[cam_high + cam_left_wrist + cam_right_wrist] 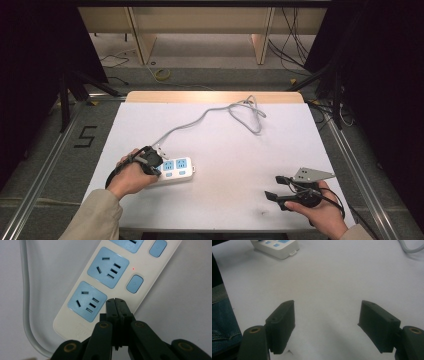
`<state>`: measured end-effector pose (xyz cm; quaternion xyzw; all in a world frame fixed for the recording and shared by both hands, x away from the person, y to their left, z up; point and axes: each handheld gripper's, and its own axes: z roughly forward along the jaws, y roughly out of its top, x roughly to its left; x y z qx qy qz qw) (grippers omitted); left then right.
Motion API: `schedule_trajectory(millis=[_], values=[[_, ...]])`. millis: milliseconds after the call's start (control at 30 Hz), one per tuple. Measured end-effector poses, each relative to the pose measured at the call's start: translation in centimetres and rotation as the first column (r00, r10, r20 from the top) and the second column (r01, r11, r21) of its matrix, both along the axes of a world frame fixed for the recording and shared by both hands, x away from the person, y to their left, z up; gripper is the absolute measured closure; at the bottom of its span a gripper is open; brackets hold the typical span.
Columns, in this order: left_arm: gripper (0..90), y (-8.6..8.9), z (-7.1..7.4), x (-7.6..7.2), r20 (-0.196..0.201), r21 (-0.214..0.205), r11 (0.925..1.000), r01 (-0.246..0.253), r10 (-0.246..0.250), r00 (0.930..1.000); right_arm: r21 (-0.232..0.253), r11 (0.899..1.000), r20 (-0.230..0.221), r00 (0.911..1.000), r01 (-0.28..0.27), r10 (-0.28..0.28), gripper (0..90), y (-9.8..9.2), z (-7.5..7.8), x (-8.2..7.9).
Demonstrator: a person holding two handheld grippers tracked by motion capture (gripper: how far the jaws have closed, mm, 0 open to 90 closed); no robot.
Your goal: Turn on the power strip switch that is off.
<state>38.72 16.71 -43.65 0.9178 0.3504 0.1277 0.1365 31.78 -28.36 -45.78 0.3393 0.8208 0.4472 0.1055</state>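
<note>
Tongs first: my left tongs [116, 300] are pinched fully together with nothing between them, tips poised over the power strip [110, 282] near its end switch, which I judge I'm set to press. That strip lies on the white counter [235, 150]. Well right of the strip, my right tongs [327, 323] rest spread wide, empty, forearm low.

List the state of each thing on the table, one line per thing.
Power strip: lying flat, sockets up and empty, small red light on beside one switch.
Cord: slack, looped near the table's far edge.
Left gripper: jaws shut, nothing between them, tips over the strip's near end.
Right gripper: jaws open, empty, apart from the strip.
</note>
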Motion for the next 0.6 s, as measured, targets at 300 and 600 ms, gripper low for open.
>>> schedule_trajectory(millis=[300,600], values=[[89.9,0.1,-0.01,0.12,-0.011,-0.013,0.9999,-0.008,0.008,0.9999,0.0,1.0,0.001,1.0,-0.001,0.001,29.3,0.02,0.02,-0.02],[89.9,0.07,-0.04,0.14,-0.009,-0.008,1.0,-0.003,0.002,1.0,0.0,1.0,-0.001,1.0,-0.003,0.003,29.3,0.03,0.01,-0.03]])
